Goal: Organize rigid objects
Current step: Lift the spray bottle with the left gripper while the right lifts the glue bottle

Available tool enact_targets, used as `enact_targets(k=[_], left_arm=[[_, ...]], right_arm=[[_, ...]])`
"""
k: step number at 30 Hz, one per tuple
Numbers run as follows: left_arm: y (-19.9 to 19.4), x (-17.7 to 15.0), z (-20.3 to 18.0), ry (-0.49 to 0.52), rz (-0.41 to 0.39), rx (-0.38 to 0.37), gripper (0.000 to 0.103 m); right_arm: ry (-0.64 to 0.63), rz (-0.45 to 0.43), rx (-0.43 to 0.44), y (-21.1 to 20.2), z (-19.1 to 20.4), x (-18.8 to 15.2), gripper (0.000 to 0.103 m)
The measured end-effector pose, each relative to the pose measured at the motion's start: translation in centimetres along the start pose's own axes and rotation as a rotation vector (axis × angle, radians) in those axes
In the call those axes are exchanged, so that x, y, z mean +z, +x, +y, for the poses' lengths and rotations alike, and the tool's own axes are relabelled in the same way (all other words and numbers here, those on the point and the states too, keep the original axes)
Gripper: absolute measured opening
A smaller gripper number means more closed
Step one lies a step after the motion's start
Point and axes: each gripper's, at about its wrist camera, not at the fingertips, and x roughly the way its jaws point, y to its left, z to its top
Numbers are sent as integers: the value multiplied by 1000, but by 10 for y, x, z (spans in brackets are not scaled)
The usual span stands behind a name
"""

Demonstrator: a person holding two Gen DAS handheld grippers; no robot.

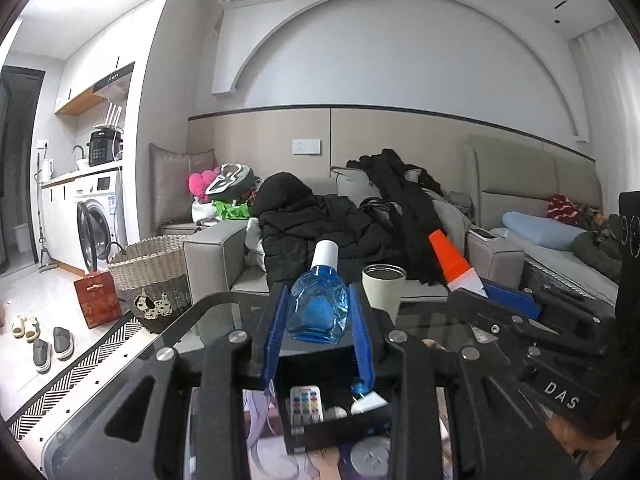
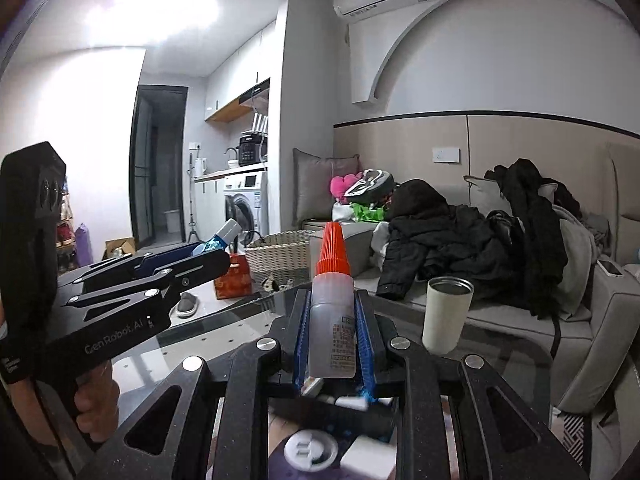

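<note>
My left gripper (image 1: 318, 320) is shut on a clear blue bottle (image 1: 318, 308) with a white cap, held upright above a black organizer box (image 1: 320, 424). The box holds a small remote (image 1: 306, 404) and some white items. My right gripper (image 2: 332, 344) is shut on a grey glue bottle (image 2: 332, 332) with an orange ribbed cap, also held upright above the box (image 2: 340, 412). In the left wrist view the glue bottle (image 1: 452, 260) and right gripper show at the right. In the right wrist view the blue bottle (image 2: 218, 240) and left gripper show at the left.
A glass table (image 1: 224, 316) lies under both grippers, with a cream tumbler (image 1: 382, 290) at its far edge; the tumbler also shows in the right wrist view (image 2: 446, 312). Behind is a grey sofa (image 1: 212, 260) piled with black clothes. A wicker basket (image 1: 152, 276) stands on the floor at left.
</note>
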Motion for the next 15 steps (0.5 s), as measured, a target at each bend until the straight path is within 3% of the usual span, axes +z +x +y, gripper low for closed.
enact_targets(k=[8, 15], left_arm=[[52, 9, 7, -9, -6, 53, 29], [69, 2, 16, -35, 48, 61, 29]], right_arm=[[4, -34, -17, 54, -14, 14, 21], [35, 25, -36, 82, -21, 13, 21]])
